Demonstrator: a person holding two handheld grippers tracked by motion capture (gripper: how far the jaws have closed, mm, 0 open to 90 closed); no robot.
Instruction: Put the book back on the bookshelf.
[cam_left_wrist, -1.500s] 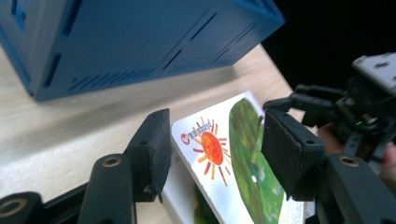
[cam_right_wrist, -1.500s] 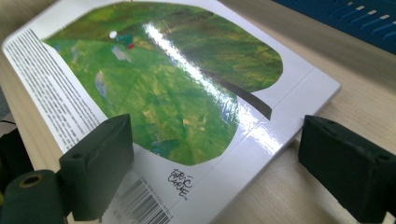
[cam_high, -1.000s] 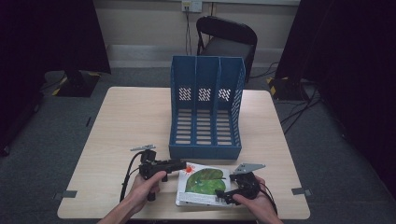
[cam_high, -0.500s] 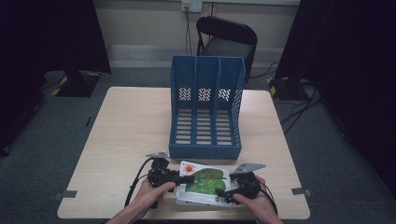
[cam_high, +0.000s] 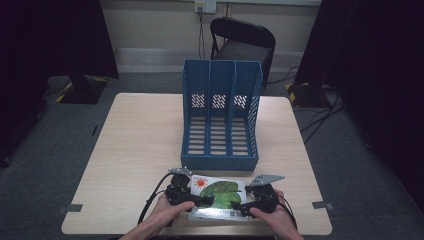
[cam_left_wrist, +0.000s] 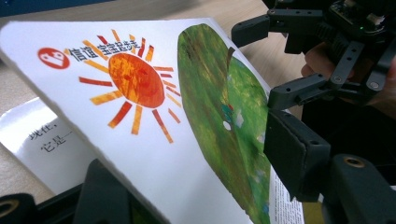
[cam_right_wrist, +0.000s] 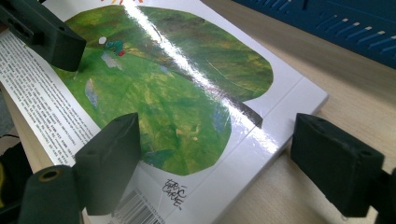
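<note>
A: Where is the picture book (cam_high: 218, 197)?

B: At the near edge of the table (cam_high: 140, 145), about midway along it, just in front of the blue three-slot file rack (cam_high: 221, 120). Its cover shows an orange sun and a large green leaf.

A: Is it lying flat?

B: Not wholly. In the left gripper view the cover (cam_left_wrist: 154, 121) is lifted and tilted, with a white page of printed text (cam_left_wrist: 44, 140) showing underneath on the table side.

A: What is the left gripper (cam_high: 196, 201) doing?

B: Its jaws have just been opening, and the lifted cover sits between them: one jaw under the cover, the other above it on the green leaf. Whether the pads press on the cover I cannot tell.

A: And the right gripper (cam_high: 244, 206)?

B: It is at the book's right end, held in the person's right hand (cam_high: 272, 216). Its jaws have just been closing a little. In the right gripper view (cam_right_wrist: 215, 163) one jaw lies over the cover near the barcode, the other stands off the book's edge over bare wood, with a clear gap. So it is spread wide and grips nothing
</note>
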